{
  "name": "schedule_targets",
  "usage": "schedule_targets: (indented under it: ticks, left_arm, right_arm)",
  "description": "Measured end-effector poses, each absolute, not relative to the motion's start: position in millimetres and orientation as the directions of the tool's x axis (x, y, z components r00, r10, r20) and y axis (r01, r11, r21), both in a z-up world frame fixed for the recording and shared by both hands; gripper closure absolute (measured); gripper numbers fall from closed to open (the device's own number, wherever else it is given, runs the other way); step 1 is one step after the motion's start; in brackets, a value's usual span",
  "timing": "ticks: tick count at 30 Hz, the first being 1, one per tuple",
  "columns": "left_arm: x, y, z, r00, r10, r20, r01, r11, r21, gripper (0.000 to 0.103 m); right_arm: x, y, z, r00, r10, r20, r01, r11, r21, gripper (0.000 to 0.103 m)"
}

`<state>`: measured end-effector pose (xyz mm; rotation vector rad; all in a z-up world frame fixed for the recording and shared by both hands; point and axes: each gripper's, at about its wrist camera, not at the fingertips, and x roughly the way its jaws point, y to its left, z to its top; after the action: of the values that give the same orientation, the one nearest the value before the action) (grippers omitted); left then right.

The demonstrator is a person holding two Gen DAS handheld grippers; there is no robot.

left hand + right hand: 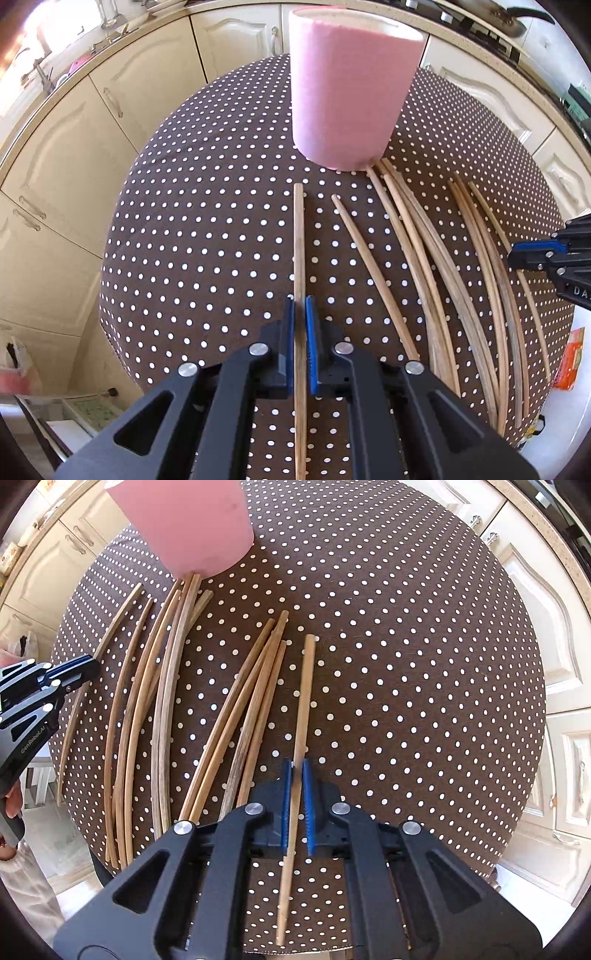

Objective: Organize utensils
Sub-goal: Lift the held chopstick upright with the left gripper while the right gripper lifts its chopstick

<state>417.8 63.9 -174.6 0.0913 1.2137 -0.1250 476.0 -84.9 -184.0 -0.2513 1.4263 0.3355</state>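
Cream kitchen cabinets (147, 74); sunlit

Bare polka-dot tablecloth (406, 664) lies open on the right side of the table, free for passage; loose wooden chopsticks (162, 701) crowd the left half; a tall pink cup (351, 92) blocks the far edge beside them.

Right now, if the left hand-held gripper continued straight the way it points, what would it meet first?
Most likely the dotted tablecloth just past its tips. The left hand-held gripper, shut on one chopstick, points steeply down at the table. The pink cup stands farther ahead, probably beyond that line; depth is uncertain.
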Motion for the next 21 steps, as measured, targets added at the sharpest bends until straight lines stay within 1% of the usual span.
schedule_targets:
  ticks: [3, 8, 14, 21]
  left_arm:
    - [422, 66, -174, 0.335, -0.060, -0.940, 0.134, 0.991, -0.015, 0.097]
    - [418, 76, -175, 0.408, -0.091, -0.909, 0.102, 0.993, -0.054, 0.097]
    - [394, 89, -161, 0.521, -0.131, -0.843, 0.062, 0.991, -0.115, 0.097]
    - [365, 89, -133, 0.618, -0.194, -0.761, 0.110, 0.981, -0.161, 0.097]
  right_arm:
    - [476, -94, -182, 0.130, 0.109, -0.986, -0.365, 0.929, 0.054, 0.097]
    - [473, -104, -180, 0.172, 0.182, -0.968, -0.360, 0.926, 0.110, 0.097]
    - [459, -119, -170, 0.231, 0.292, -0.928, -0.373, 0.907, 0.193, 0.097]
    - [442, -136, -135, 0.314, 0.356, -0.880, -0.357, 0.903, 0.238, 0.097]
